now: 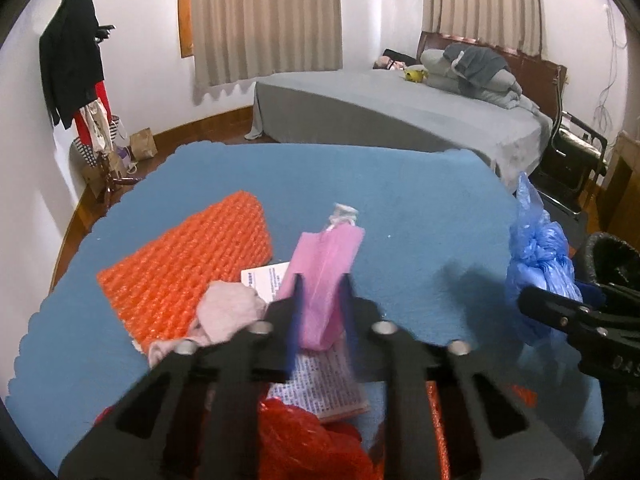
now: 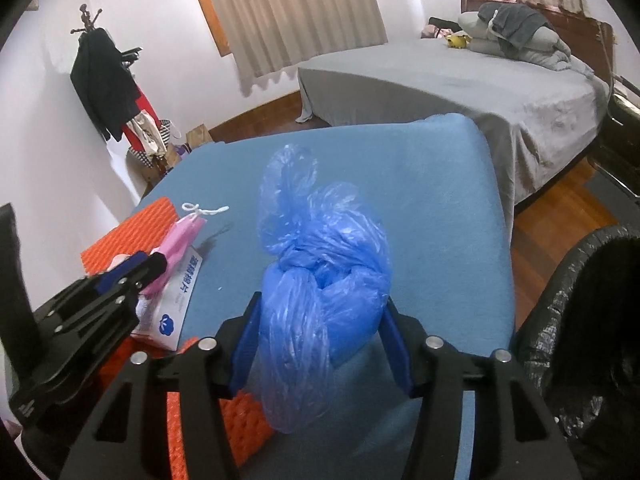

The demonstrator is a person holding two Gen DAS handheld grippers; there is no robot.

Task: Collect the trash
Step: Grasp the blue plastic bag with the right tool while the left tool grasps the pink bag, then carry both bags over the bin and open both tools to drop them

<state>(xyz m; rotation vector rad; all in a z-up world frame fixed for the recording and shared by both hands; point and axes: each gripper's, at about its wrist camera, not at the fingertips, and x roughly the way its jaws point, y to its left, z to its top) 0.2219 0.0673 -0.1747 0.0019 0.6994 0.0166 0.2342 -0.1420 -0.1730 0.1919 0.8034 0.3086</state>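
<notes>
Trash on the blue surface (image 1: 420,216): a knotted blue bag (image 2: 320,280), pinched at its bunched middle by the right gripper (image 2: 320,344), and a pink mask (image 1: 324,280), clamped between the narrowed fingers of the left gripper (image 1: 322,312). Both items appear light, soft and crushable; the bag's film looks slippery, so the knot is judged the firmest hold, while the mask is best taken across its folded body. Orange bubble wrap (image 1: 192,264), a tissue pack (image 2: 176,300) and crumpled tissue (image 1: 228,312) lie near the mask; a lined bin (image 2: 580,320) stands at right.
</notes>
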